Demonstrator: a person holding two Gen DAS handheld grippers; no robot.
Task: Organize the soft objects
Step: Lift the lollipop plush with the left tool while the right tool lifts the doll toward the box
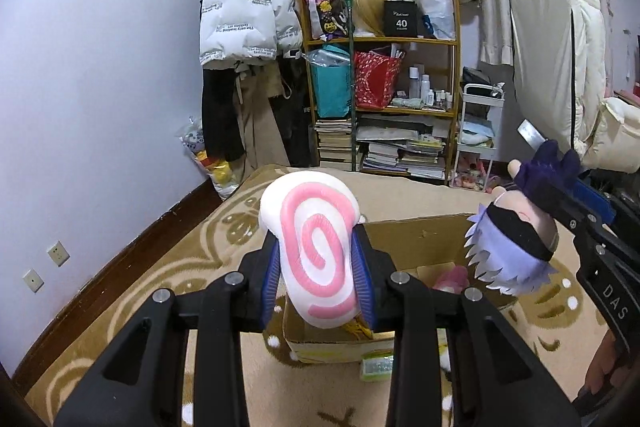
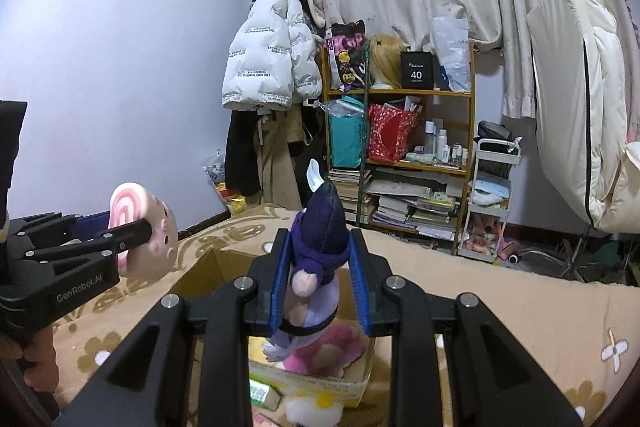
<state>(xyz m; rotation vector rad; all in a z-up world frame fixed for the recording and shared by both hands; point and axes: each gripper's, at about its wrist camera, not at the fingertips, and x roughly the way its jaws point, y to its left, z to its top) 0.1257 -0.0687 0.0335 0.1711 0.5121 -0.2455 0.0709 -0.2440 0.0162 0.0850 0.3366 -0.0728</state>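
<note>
Left wrist view: the left gripper [image 1: 318, 263] is clenched on the spiral plush [image 1: 314, 251], blue pads pressing both its sides, held above the near edge of the cardboard box [image 1: 416, 231] on the patterned carpet [image 1: 160, 279]. Over at the right, the right gripper [image 1: 560, 199] grasps the lilac-haired doll [image 1: 516, 247], head hanging over the box's right side; "DAS" reads on that gripper's arm. A black carton on the shelf [image 1: 380, 43] shows "40".

Right wrist view: here the right gripper [image 2: 319, 267] squeezes the doll's purple clothing, body upside down above the box [image 2: 208, 267]. Only this view shows the pink plush [image 2: 332, 347] lying inside the box. The left gripper [image 2: 140, 227], marked "GenRobot.AI", holds the spiral plush [image 2: 140, 223] beyond the box's left edge.
</note>
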